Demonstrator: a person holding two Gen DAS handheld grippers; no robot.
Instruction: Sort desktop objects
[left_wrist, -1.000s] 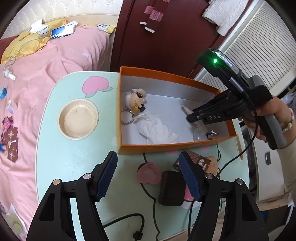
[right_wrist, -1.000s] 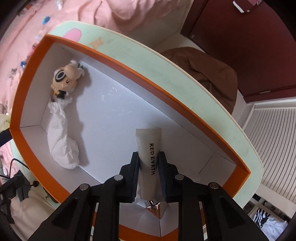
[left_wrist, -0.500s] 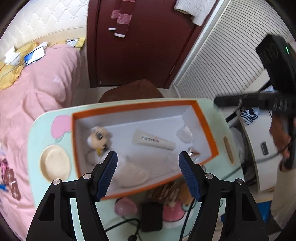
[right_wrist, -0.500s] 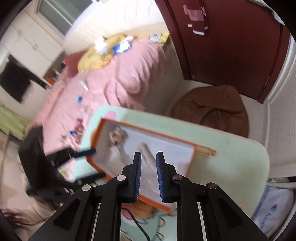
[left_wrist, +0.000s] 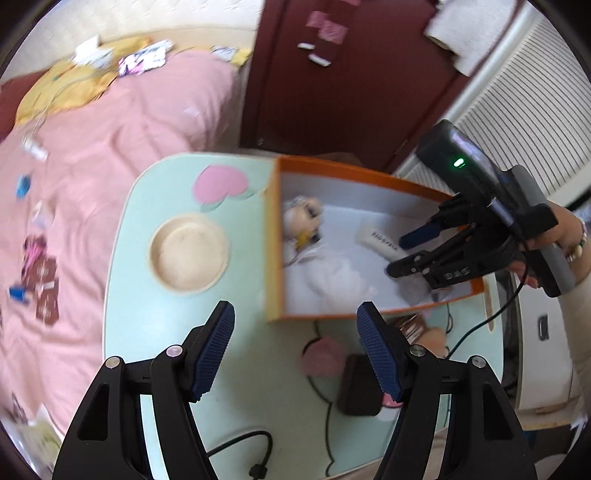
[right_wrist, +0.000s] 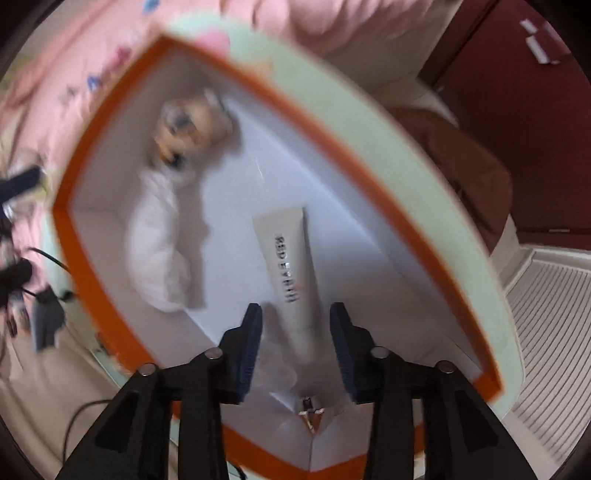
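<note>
Orange box (left_wrist: 271, 236) open-topped; entry from above only, its walls block the sides. Inside: figurine (left_wrist: 301, 218) and crumpled tissue (left_wrist: 332, 269) fill the left half, white tube (right_wrist: 291, 273) lies mid-floor; bare floor beyond the tube, toward the far wall.

Right hand-held gripper (right_wrist: 295, 328) hangs over the tube's near end, jaws just opened, gaps either side.

Counter (left_wrist: 125, 295): clear strip between shallow dish (left_wrist: 188, 253) and box. Near edge cluttered by black cable (left_wrist: 236, 446), dark block (left_wrist: 360, 384), pink pad (left_wrist: 323, 356).

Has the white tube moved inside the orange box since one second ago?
Cannot tell. The white tube lies on the floor of the orange box between the right gripper's just-opened jaws, but the camera itself has shifted.
</note>
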